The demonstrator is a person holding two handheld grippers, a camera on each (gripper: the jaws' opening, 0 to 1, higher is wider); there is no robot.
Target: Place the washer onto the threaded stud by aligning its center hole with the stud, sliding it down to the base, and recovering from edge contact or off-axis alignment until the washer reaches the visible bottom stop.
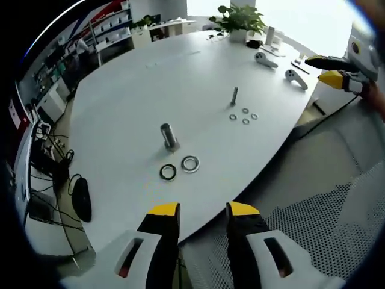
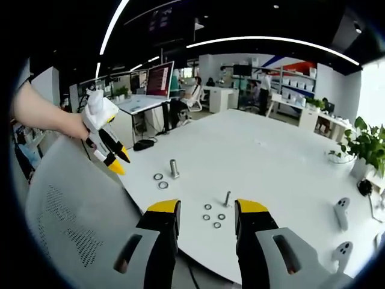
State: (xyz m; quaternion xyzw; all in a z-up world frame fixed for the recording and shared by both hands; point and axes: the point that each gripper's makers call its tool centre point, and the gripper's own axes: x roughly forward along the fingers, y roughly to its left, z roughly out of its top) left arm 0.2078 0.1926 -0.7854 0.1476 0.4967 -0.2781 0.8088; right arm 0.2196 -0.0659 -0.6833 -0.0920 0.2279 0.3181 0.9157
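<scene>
A: Where are the parts sitting relative to the jaws?

B: In the left gripper view, the left gripper [image 1: 203, 212] is hovering off the near edge of the white table [image 1: 138, 84], jaws standing wide apart with nothing between them. Ahead of its tips, 2 large washers are lying flat: a dark one [image 1: 168, 172] and a bright one [image 1: 190, 164], just beside each other. The large stud [image 1: 169, 136] is standing just beyond them.

A: And the smaller set?

B: Farther along, the thin threaded stud [image 1: 234, 96] is standing upright, long axis vertical off the tabletop, with 4 small washers [image 1: 243, 115] lying flat in a cluster near its base, none on it. In the right gripper view, that thin threaded stud [image 2: 227, 198] is sitting between the right gripper's [image 2: 206, 208] yellow tips, beyond them, with the small washers [image 2: 214, 216] close in front. Those jaws are also gaping wide, holding nothing.

A: Hand pose?

B: In the right gripper view, a person's hand [image 2: 72, 125] is holding the left gripper [image 2: 114, 158] out over the grey mesh chair [image 2: 66, 223], tips angling down toward the table edge, well apart from every washer. In the left gripper view, the right gripper [image 1: 328, 69] is entering at the far right, tips pointing toward the table.

A: Anything else on the table?

B: 2 white controllers [image 1: 280, 67] and a potted plant [image 1: 237, 21] at the far end.
</scene>
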